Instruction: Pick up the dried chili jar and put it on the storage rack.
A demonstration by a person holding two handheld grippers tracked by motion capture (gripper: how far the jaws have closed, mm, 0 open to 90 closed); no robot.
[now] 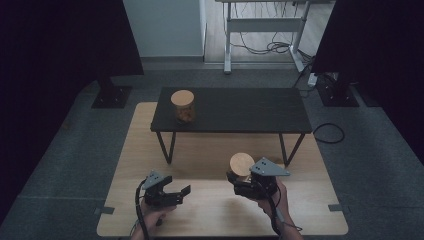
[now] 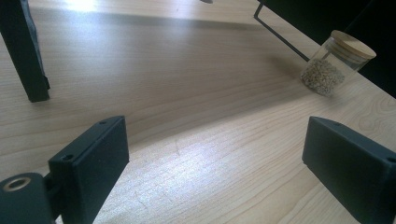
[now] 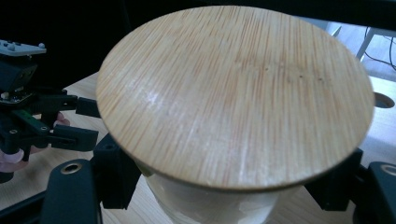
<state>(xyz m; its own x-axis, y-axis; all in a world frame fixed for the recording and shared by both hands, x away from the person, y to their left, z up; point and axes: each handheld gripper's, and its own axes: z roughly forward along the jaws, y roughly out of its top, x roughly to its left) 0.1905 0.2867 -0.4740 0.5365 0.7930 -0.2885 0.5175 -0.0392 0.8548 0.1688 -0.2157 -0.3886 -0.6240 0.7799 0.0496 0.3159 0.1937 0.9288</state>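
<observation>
A glass jar with a round bamboo lid [image 1: 242, 163] sits at the front right of the light wooden table [image 1: 210, 210]. My right gripper [image 1: 240, 176] is shut on its glass body, one jaw on each side below the lid [image 3: 233, 93]. In the left gripper view a jar [image 2: 334, 65] holding pale grains is at the upper right, at the tabletop. My left gripper [image 1: 177, 186] hovers low over the front left of the table, open, with only bare wood between its fingers [image 2: 93, 158]. A second lidded jar [image 1: 183, 106] with brownish contents stands on the left end of the black low shelf [image 1: 240, 107].
The black shelf stands on thin legs [image 2: 28, 56] across the table's far half. Dark panels on stands flank the table. A desk frame with cables [image 1: 265, 45] is beyond it, and a cable loop [image 1: 330, 132] lies on the floor to the right.
</observation>
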